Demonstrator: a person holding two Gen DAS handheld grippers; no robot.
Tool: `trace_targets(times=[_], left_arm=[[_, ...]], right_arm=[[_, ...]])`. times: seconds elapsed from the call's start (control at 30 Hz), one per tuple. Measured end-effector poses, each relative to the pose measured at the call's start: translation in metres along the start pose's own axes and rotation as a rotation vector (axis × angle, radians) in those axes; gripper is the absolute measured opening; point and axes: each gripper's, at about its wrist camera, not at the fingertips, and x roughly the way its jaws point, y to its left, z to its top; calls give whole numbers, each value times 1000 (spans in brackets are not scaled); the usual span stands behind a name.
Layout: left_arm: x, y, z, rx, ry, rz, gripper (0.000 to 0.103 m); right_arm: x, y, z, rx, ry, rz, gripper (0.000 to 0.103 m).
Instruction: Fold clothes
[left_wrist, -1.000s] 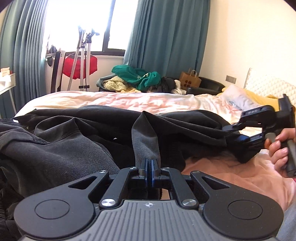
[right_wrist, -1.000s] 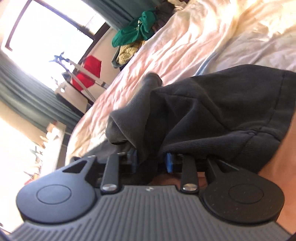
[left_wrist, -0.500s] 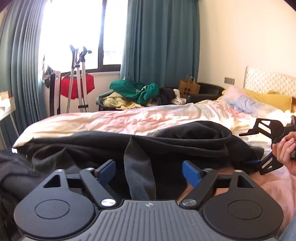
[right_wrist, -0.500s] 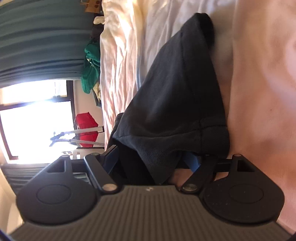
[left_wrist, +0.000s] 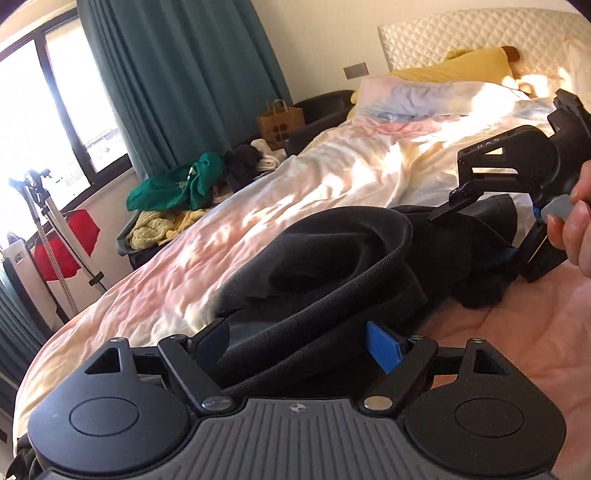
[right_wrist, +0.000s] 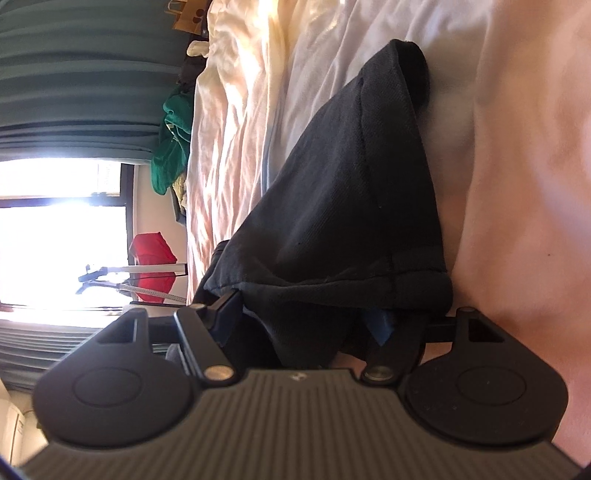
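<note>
Left hand-held gripper (left_wrist: 297, 345) — jaws spread, a ribbed fold of the black garment (left_wrist: 332, 266) lying loose between them, pads not pressing.
Right hand-held gripper (right_wrist: 306, 323) — jaws wide and closing, the garment's hem draped between them, not yet pinched; a hand (left_wrist: 572, 229) holds it at 3 o'clock in the left view.
Garment — heaped on the bed (left_wrist: 332, 173), near edge.
Pillows (left_wrist: 424, 92) — 1 o'clock.
Green clothes (left_wrist: 177, 184) — 10 o'clock, beyond the bed.
Curtain (left_wrist: 177, 74) — 11 o'clock.
</note>
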Motion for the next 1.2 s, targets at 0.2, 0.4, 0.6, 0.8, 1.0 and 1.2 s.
trace_targets(times=[0.2,0.4,0.6,0.8,1.0,1.2], left_arm=[[35,2,7,-84,17,-20,52],[19,21,12,-216,-42,-16,5],[-56,55,10,-413,-164,-25,4],[-131,90,-37,-659,-286,19,2],[-174,125,-85,-876,-358,65,2],[-228,160,-102,-945,-581,95,2]], right_arm=[[4,-1,0,-27,-11,0,72],[5,-2,-2,-55,-28,-4,55],[6,5,-8,-135,-44,6,23],[5,23,-16,-258,-79,4,10],[7,26,-18,-278,-103,-10,8],[26,95,-17,-467,-170,-34,5]])
